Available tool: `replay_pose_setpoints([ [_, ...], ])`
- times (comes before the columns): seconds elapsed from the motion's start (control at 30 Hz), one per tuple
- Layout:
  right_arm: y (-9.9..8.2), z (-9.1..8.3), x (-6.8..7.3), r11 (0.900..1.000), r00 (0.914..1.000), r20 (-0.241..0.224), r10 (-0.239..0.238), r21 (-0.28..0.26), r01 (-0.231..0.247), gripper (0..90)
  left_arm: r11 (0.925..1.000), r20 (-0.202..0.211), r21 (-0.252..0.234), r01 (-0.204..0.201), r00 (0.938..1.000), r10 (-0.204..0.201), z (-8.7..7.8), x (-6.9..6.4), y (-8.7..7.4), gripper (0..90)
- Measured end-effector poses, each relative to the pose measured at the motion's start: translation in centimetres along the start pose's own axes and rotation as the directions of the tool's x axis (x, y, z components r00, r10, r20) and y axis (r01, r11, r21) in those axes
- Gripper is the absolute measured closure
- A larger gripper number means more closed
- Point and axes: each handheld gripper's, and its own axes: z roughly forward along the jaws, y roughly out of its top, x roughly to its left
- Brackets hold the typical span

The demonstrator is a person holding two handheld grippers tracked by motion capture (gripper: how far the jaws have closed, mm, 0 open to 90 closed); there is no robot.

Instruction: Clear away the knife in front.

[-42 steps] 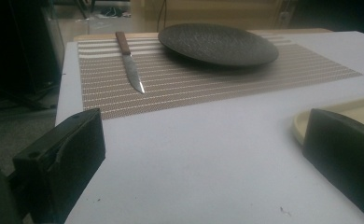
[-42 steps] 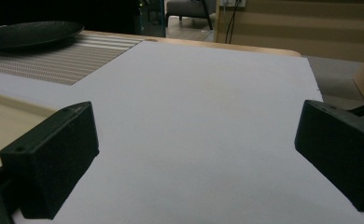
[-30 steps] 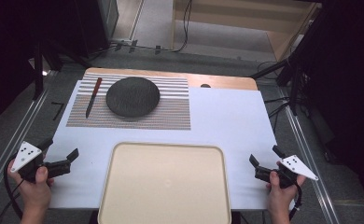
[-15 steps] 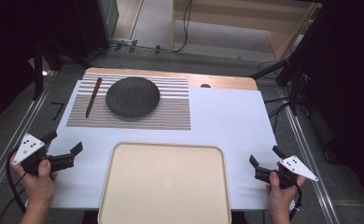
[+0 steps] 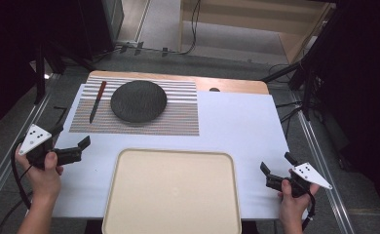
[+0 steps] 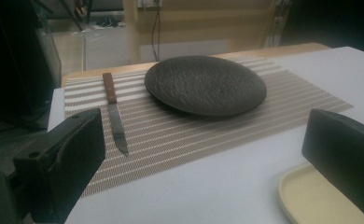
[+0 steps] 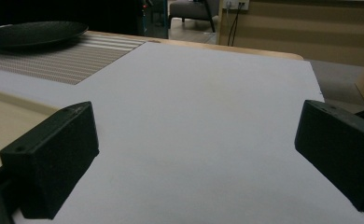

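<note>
**Both grippers spread wide at the near corners**

One round, dark plate with a pebbled surface sat on one woven, striped placemat at the far side. One wooden-handled knife lay just left of the plate, apart from it, its blade pointing toward the left gripper. One smooth cream tray with rounded corners lay at the near edge. The left gripper and the right gripper were both released, holding nothing, with bare white tabletop before the right.
</note>
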Motion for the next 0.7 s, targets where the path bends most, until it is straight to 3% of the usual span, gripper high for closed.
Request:
replay_pose_setpoints([
  [0.27,0.0,0.0,0.0,1.0,1.0,-0.001,-0.001,0.002,0.001,0.0,0.999,0.001,-0.032,0.03,0.9996,-0.029,1.4,1.2,1.6,0.3],
  [0.7,0.0,0.1,0.1,1.0,1.0,0.004,-0.009,0.001,0.009,0.0,0.9977,0.01,-0.035,0.057,0.9983,-0.057,4.3,2.3,3.2,1.5],
])
